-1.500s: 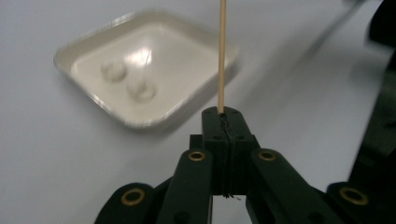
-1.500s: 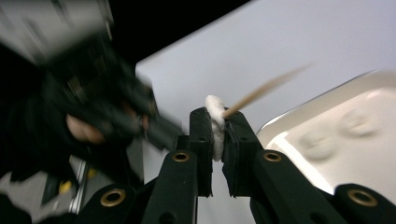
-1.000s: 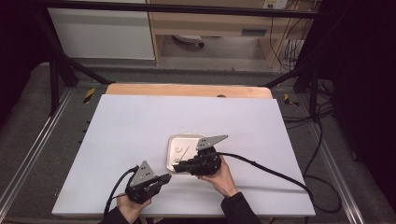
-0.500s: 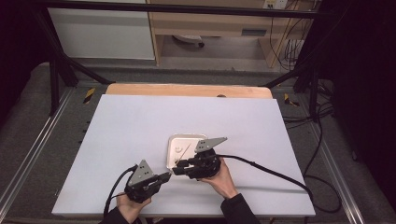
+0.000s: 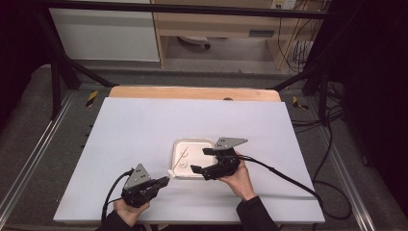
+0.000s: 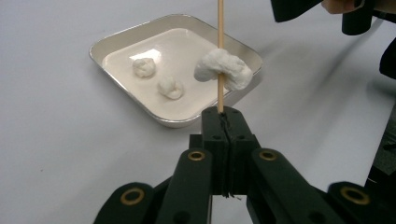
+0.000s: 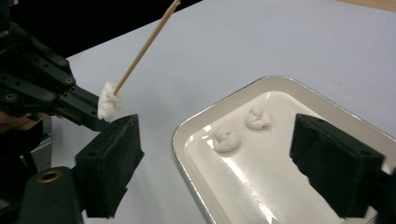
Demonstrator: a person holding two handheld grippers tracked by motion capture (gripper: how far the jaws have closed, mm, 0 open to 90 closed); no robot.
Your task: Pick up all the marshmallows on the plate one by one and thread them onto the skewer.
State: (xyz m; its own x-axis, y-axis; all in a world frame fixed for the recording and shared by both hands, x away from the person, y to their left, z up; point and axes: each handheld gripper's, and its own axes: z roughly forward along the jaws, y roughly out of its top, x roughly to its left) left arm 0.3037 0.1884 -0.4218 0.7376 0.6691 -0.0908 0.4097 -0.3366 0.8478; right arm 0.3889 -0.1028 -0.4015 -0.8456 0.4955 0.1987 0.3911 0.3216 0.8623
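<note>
The left tool (image 5: 163, 182) sits near the front edge of the white tabletop (image 5: 134, 130), its jaws pressed fully together on the lower end of a thin wooden skewer (image 6: 220, 56). In the left gripper view the skewer rises straight up from the clamped pads, and a lump of white dough (image 6: 223, 69) is threaded on it a little above the jaws. In the high view that skewer slants from the left tool up over the near left corner of the tray (image 5: 177, 144), with the white lump just at the tray's edge.

The right tool (image 5: 203, 160) hovers over the right half of the tray, held in the person's right hand (image 5: 238, 175). Its jaws have just been opening and now stand wide apart, with nothing pressed between them; in the right gripper view the two black pads (image 7: 112, 158) frame the tray's inside.

The tray is a shallow, rounded-corner dish with a metal rim (image 7: 180, 154) and a pale, glossy floor. Two small white dough pieces (image 7: 226, 139) lie on that floor, near each other but apart, each curled into a knot. The skewered lump shows in the right gripper view just beyond the left pad, off the tray's side and close against the left tool's black linkage
</note>
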